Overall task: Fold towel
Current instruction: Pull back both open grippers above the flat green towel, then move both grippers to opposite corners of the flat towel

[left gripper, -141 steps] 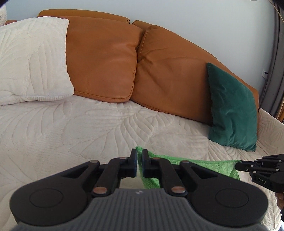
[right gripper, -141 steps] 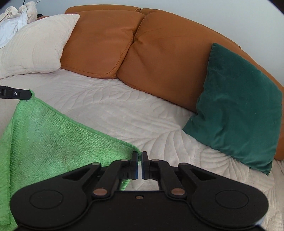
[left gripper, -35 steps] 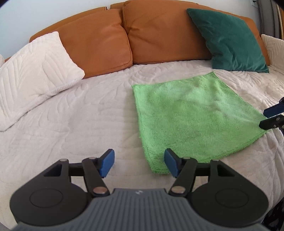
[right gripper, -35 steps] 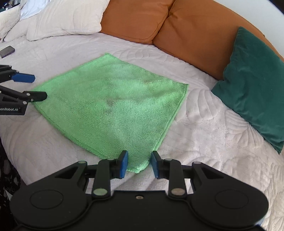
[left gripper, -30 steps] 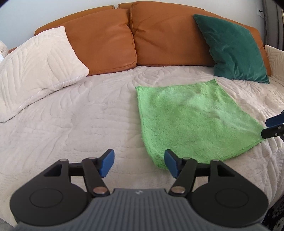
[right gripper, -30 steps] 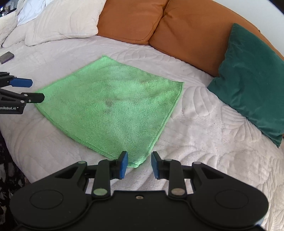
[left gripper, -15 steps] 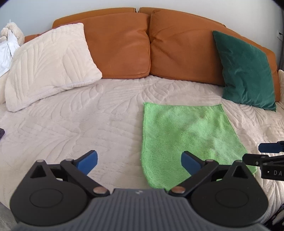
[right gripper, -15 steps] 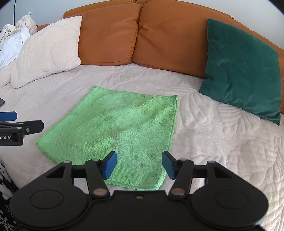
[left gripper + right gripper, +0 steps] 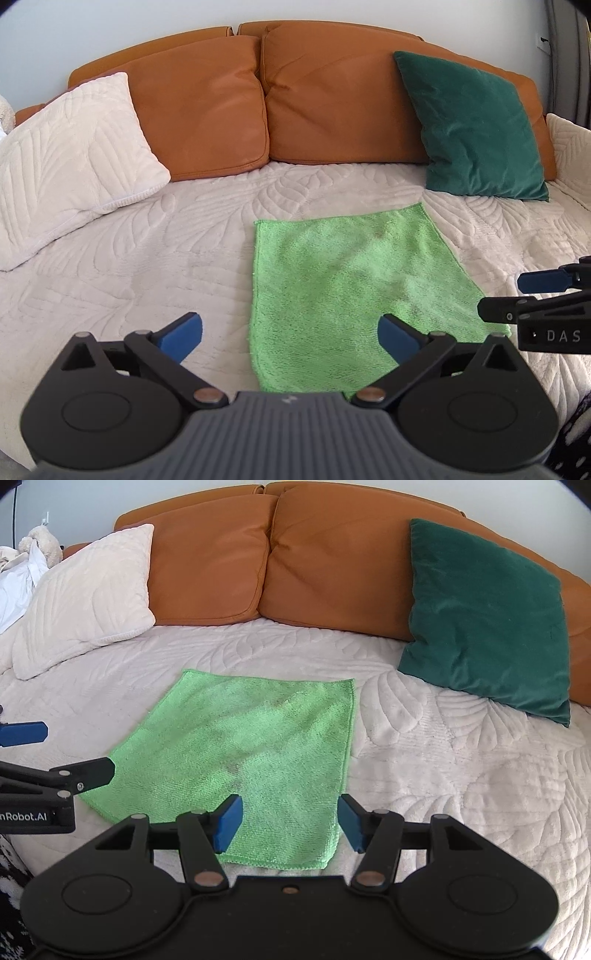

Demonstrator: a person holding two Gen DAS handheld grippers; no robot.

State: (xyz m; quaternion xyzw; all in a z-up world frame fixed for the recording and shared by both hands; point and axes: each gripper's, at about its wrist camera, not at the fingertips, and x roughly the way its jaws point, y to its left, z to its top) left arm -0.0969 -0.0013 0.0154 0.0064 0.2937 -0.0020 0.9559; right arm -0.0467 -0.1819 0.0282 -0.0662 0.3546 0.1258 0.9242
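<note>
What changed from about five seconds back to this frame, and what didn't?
Both grippers let go: the left gripper and right gripper, earlier shut on the towel's corners and holding it up, are now open and drawn back. The green towel now lies flat on the quilt. The cushions kept their places.

A home living room.
An orange sofa (image 9: 332, 554) with a quilted cover (image 9: 443, 760), a white pillow (image 9: 88, 598), a green cushion (image 9: 484, 616) and a plush toy (image 9: 38, 541).
</note>
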